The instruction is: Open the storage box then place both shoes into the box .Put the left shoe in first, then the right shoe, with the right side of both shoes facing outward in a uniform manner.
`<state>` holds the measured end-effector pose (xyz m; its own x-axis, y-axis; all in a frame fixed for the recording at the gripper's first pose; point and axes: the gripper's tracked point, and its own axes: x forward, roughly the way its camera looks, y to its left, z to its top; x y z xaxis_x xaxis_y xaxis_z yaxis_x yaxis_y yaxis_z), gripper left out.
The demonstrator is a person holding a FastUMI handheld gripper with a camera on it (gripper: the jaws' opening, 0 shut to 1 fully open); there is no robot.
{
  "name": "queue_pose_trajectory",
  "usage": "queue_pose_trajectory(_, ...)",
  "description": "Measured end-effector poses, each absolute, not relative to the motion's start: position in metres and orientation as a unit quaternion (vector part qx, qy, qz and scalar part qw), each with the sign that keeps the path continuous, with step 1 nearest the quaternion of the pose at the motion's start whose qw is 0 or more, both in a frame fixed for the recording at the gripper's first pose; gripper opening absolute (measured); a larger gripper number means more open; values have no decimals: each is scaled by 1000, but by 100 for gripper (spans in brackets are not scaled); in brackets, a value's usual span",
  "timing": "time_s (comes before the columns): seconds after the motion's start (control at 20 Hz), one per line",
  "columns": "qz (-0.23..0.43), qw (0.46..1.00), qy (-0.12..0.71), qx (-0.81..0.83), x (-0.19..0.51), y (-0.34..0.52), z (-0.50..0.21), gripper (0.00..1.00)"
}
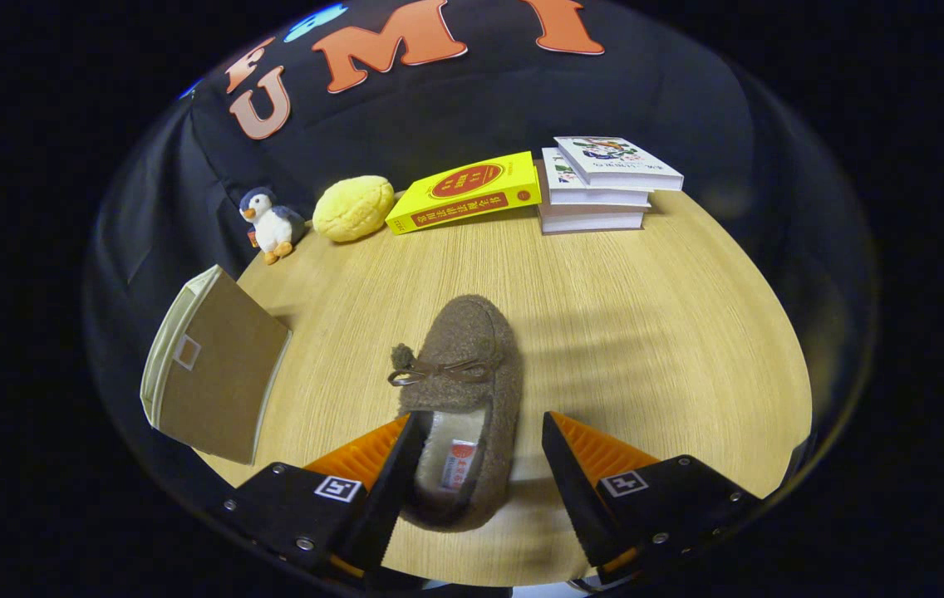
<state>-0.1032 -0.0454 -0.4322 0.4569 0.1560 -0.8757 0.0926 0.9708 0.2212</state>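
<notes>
A brown fuzzy shoe (459, 382) with a small bow lies on the round wooden table (630, 332), toe pointing away from me. Its heel end sits between my fingers, closer to the left one. My gripper (484, 428) is open; the left finger (393, 473) is at the shoe's left rim, the right finger (572, 473) stands apart from it. A storage box (214, 365) in cream and brown stands to the left of the shoe at the table's edge, its brown lid face toward me, shut as far as I can tell.
At the far side of the table stand a penguin plush (271, 223), a yellow round plush (353, 208), a yellow book (468, 193) and a stack of white books (605, 184). Bare wood lies to the right of the shoe.
</notes>
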Motion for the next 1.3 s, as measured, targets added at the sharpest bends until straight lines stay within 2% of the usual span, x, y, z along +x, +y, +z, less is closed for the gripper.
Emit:
queue_pose_trajectory(0.4,-17,851,511,120,-82,-54,-478,68)
queue_pose_trajectory(0.5,-21,849,511,134,-77,-49,-479,59)
queue_pose_trajectory(0.6,-19,841,519,151,-75,-42,-481,45)
queue_pose_trajectory(0.65,-26,841,519,152,-74,-44,-480,33)
queue_pose_trajectory(0.85,-67,836,521,162,-78,-53,-473,13)
queue_pose_trajectory(0.95,-81,835,517,172,-79,-55,-464,8)
queue_pose_trajectory(1.3,-91,843,491,198,-65,-35,-398,7)
